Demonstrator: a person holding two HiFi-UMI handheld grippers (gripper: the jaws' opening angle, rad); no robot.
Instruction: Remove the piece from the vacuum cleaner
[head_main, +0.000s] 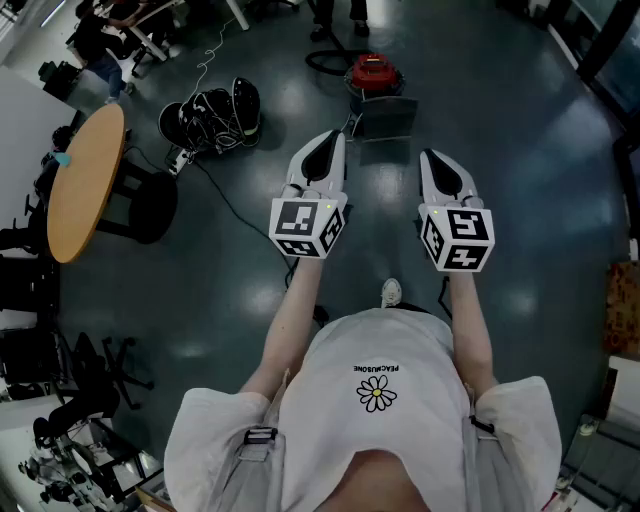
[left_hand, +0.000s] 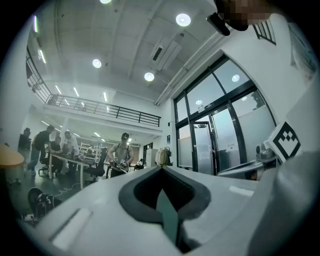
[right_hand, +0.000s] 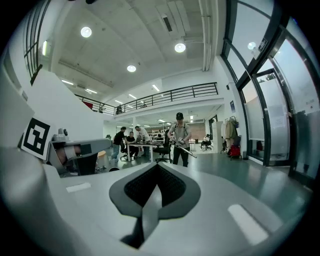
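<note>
Standing approach, both tools idle. In the head view we hold the left hand-held gripper (head_main: 328, 142) and the right hand-held gripper (head_main: 434, 160) out in front, side by side and apart from each other. In each gripper view the jaws are clenched with nothing between them; they face out across the room, not down at the work.

The red vacuum cleaner (head_main: 372, 72) stands on the floor (head_main: 500, 150) ahead of us, well apart from both tools, with a dark hose (head_main: 322, 63) curling from its left side and a grey boxy part (head_main: 388, 118) just in front of it. Which piece is to come off we cannot tell from here.

We judge the step in hand to be the approach. To do it well, we should close in and lower both tools, then part the jaws before contact. One tool should steady the red body while the other draws the piece off along its fitting, without twisting.
</note>
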